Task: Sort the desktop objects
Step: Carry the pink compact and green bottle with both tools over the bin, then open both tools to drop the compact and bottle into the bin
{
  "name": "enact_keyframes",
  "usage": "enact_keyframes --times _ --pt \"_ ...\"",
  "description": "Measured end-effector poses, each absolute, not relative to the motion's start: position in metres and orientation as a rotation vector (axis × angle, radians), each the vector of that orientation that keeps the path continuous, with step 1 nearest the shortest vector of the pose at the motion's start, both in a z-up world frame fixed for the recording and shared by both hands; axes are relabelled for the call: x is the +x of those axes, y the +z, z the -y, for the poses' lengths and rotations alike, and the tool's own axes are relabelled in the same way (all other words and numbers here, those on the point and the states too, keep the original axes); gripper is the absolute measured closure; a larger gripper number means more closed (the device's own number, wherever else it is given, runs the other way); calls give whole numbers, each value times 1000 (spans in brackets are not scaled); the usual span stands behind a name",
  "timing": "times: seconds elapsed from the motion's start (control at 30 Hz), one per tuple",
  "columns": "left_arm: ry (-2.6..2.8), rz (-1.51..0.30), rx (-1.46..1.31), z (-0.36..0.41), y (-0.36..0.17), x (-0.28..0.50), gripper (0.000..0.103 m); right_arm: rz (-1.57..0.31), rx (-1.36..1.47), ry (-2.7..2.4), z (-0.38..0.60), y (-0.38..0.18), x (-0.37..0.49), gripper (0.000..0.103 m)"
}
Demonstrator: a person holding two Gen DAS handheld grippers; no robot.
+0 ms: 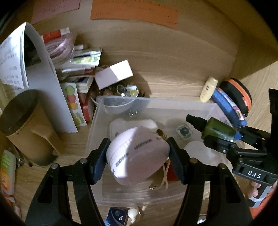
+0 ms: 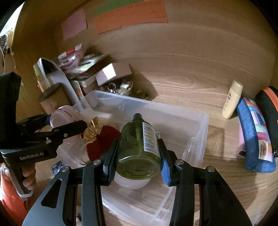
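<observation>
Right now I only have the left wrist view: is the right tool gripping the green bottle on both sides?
Observer: Yes, the right tool has a pad pressed on each side of the green bottle.
Operator: Any label on it?
Observer: A white printed label runs along one side.
Operator: What's half hidden behind my pink mask?
Observer: A red pouch with a crinkled gold top, in the clear bin.

Two grippers, the left gripper (image 1: 138, 154) and the right gripper (image 2: 138, 158), with two fingers (image 1: 99, 161) each. One clear plastic bin (image 1: 173, 102). One green bottle (image 2: 139, 144). One pale round case (image 1: 137, 154). One cream tube (image 1: 208, 88). One cardboard cylinder (image 1: 26, 128). One small white box (image 1: 113, 73). Two orange paper notes (image 2: 130, 15) and one pink note (image 2: 74, 26) on the back wall.
</observation>
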State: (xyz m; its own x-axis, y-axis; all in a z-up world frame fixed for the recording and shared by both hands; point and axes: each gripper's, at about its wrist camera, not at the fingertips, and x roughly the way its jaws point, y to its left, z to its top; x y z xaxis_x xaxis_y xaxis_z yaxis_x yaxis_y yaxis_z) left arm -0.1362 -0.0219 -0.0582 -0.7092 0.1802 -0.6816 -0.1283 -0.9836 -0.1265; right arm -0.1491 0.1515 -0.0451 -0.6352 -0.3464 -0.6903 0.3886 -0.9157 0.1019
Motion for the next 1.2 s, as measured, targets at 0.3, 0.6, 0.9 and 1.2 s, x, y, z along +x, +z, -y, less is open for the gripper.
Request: enact_keyframes --times 0.3,0.6,0.9,1.2 --pt "2764 38 -1139 18 -67 -142 38 -139 1081 -2552 -149 -53 -151 65" --pt "2771 10 -1136 17 -69 -140 38 -215 1066 -2572 -142 -58 -149 64" --pt "2770 -8 -1117 16 -67 -139 33 -231 1012 -2597 -141 -54 -144 47" --pt "2785 0 -1077 18 -55 -134 27 -263 928 -2629 -140 -46 -136 29"
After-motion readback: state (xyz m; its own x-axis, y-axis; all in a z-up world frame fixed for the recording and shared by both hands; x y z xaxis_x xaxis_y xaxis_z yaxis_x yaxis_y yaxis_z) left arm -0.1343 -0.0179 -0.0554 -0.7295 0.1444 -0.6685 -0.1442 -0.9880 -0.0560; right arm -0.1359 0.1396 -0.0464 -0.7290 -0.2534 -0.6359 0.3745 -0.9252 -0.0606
